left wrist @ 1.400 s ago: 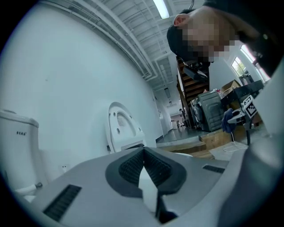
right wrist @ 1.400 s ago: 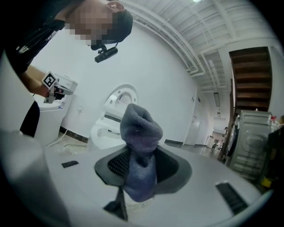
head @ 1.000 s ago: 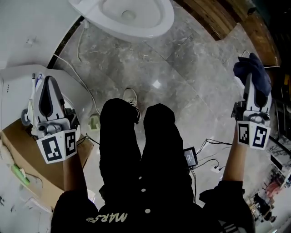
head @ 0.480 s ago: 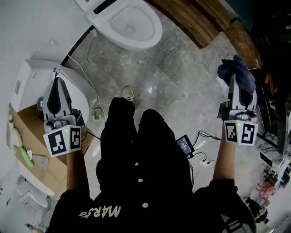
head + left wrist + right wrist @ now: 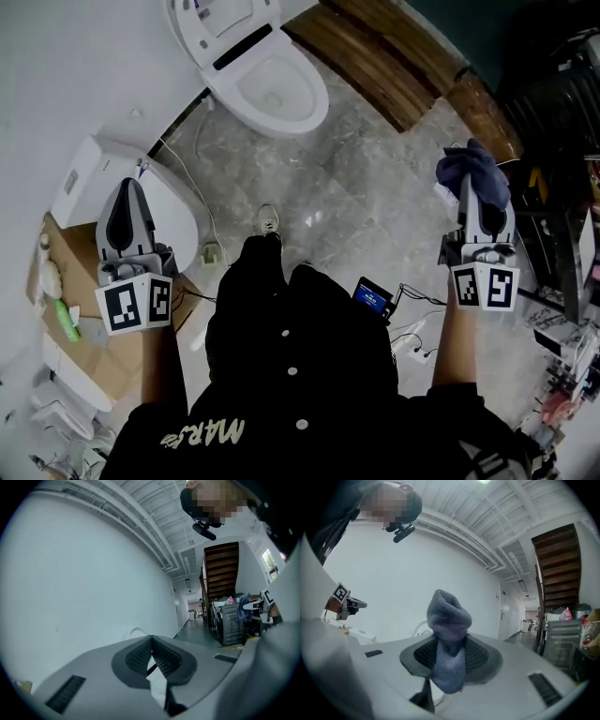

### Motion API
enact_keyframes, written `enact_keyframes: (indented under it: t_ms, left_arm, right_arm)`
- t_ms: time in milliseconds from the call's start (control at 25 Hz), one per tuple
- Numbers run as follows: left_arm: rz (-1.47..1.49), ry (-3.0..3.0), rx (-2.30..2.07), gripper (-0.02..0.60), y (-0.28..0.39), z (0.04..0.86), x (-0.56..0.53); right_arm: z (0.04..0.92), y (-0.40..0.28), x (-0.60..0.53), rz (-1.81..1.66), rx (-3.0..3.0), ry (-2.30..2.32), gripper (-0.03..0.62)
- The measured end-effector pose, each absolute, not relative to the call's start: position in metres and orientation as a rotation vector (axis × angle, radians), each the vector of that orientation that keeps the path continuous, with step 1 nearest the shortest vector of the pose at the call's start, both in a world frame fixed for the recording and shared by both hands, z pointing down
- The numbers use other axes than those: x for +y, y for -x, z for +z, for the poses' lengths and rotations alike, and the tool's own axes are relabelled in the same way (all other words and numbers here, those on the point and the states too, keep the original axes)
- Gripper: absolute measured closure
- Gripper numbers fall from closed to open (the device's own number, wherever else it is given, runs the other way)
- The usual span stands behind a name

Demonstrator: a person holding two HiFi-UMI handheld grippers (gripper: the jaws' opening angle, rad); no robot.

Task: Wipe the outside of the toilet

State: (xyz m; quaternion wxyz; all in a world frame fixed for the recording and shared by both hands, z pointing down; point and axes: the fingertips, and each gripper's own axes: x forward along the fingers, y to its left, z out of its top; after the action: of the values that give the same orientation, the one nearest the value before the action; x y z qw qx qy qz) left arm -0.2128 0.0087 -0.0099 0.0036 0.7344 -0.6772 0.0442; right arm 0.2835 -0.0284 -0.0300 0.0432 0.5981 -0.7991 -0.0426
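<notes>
— While both grippers hang over the floor, what shows at the left of the head view?
— At the middle left is the left gripper, above a white fixture that sits beside a cardboard box. Its own view shows the fingers pressed together with nothing between them.
— And where is the toilet?
— At the upper middle of the frame, lid raised and bowl open, well apart from both grippers. The grey marble floor lies between it and the person's legs, and one shoe pokes out at the centre.
— Anything lower down?
— Just right of the legs, a small device with a blue screen lies on the floor, with cables beside it.
— And the right side?
— At the middle right, the right gripper has its fingers clenched on a blue-grey cloth. The cloth bunches above the tips and a fold hangs down between the pads. Brown wooden boards run across the upper right.
</notes>
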Motion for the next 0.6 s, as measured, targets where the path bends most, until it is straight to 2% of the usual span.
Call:
enact_keyframes:
  t_ms: [320, 600]
  left_arm:
    - [0.103, -2.264, -2.167, 0.571, 0.238, -0.040, 0.031]
    - [0.019, -2.288, -2.183, 0.571, 0.222, -0.057, 0.070]
  right_arm:
    - [-0.054, -0.296, 0.013, -0.191, -2.398, -1.908, 0.462]
    - [-0.078, -0.311, 0.059, -0.223, -2.391, -1.985, 0.462]
